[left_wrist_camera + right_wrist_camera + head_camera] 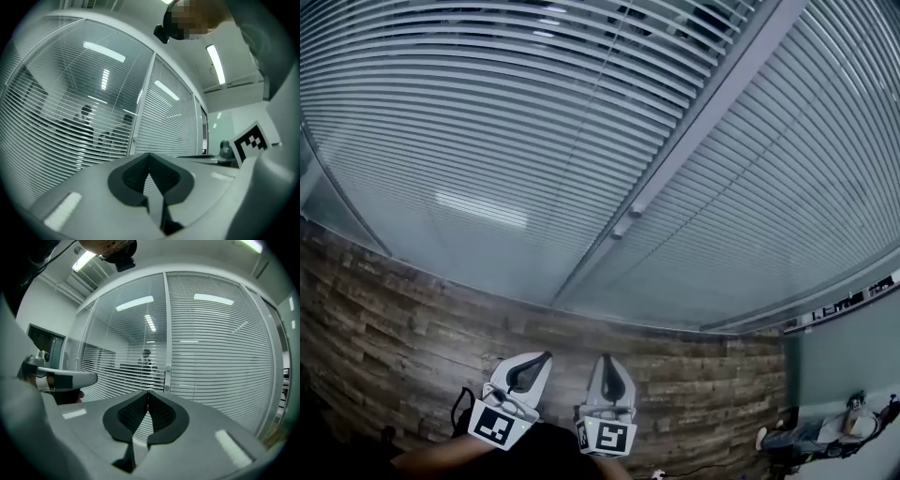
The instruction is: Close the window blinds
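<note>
The left gripper (546, 357) and right gripper (607, 358) are being held side by side below the window blinds (487, 141), well apart from them. Both pairs of jaws are being held shut, tips touching, with nothing between them.

We face a glass partition wall (478, 141) split by a pale metal post (703, 122), with a wood-plank floor (403, 319) running along its foot. Long ceiling lights (215, 63) glow overhead (one reflects in the glass). A pale green wall (853, 347) adjoins at the right.
</note>
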`<act>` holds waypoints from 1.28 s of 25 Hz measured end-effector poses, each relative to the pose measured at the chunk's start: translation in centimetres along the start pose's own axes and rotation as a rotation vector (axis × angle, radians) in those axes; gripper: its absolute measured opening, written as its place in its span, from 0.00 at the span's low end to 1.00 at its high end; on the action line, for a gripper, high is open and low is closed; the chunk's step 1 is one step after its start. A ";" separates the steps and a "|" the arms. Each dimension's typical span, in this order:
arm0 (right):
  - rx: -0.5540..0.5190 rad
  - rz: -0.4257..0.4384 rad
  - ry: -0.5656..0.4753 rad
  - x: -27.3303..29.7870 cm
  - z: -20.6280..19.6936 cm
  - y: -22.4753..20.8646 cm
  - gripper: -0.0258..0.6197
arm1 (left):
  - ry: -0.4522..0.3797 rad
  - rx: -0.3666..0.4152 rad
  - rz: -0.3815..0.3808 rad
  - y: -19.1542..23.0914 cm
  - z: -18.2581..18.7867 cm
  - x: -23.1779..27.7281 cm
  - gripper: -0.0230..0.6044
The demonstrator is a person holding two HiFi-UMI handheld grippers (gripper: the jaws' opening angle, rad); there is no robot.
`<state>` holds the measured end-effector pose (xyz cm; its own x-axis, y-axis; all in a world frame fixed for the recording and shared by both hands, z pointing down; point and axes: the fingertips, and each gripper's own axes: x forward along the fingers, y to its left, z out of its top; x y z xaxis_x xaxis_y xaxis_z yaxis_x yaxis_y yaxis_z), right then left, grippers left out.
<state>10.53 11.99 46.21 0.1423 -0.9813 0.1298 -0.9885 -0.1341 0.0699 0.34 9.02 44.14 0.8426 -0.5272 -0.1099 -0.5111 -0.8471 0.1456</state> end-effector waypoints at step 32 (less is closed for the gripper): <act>0.231 -0.031 -0.062 17.3 5.7 -7.5 0.21 | 0.052 -0.047 0.052 8.3 1.3 8.3 0.04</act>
<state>20.12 -4.79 42.34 0.1764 -0.9818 0.0701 -0.9701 -0.1855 -0.1563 2.85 -2.43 43.15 0.8236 -0.5650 -0.0497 -0.5467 -0.8141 0.1958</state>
